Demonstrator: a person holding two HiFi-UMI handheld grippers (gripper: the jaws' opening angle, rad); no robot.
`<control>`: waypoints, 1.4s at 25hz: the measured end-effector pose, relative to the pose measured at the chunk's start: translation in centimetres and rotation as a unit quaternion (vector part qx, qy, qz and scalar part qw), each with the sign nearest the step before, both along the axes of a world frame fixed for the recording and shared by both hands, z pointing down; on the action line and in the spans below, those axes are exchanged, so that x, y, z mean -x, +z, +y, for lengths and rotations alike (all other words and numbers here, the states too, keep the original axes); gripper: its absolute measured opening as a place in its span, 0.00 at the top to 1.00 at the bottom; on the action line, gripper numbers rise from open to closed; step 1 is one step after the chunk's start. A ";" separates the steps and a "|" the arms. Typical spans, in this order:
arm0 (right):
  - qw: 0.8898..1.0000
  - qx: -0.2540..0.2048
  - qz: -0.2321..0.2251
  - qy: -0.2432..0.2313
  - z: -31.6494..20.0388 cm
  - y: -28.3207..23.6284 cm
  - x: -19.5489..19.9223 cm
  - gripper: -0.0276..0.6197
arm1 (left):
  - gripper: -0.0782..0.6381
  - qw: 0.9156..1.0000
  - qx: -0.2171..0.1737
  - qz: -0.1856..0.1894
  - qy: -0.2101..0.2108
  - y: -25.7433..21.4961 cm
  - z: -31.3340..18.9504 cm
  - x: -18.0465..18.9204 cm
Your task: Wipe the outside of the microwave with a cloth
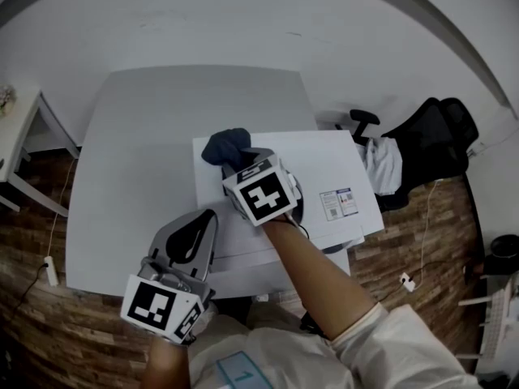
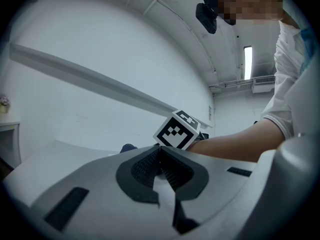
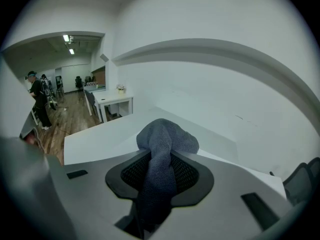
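One cloth (image 1: 227,146) in right gripper (image 3: 160,159); one microwave (image 1: 324,156).

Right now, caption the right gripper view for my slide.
Dark cloth bunched in the shut right tongs, white table and wall ahead.

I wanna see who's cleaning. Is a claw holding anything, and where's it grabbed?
The right claw pinches the dark cloth along a bunched fold, its wad poking out past the tips. The left claw is shut, holding nothing.
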State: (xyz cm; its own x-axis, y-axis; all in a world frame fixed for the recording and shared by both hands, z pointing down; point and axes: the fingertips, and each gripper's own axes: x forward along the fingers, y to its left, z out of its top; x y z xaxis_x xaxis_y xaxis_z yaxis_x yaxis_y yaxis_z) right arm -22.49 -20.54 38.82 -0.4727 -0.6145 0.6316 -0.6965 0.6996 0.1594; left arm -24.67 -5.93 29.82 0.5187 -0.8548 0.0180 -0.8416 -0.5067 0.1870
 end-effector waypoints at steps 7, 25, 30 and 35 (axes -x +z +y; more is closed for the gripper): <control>0.999 0.000 0.002 -0.044 1.2 -0.1 3.3 0.77 | 0.88 1.000 0.005 0.005 -0.011 0.2 0.2 1.3; 0.896 0.102 0.186 -0.391 6.4 1.5 13.5 0.77 | 0.88 0.998 0.038 0.024 -0.045 3.5 2.0 6.2; 0.823 0.081 0.339 -0.449 5.4 4.6 14.3 0.77 | 0.88 0.997 0.046 0.031 -0.056 4.8 1.4 7.3; 0.773 0.089 0.435 -0.453 4.5 7.5 14.0 0.77 | 0.88 0.995 0.058 0.044 -0.065 6.3 1.7 8.4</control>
State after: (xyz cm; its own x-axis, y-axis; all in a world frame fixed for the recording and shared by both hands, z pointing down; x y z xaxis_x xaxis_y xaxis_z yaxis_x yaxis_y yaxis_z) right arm -36.45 -16.04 46.37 -0.0070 -0.1467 0.9892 0.4088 0.9023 0.1367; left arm -33.02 -4.24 36.08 0.4087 -0.9092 0.0793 -0.8758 -0.3662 0.3146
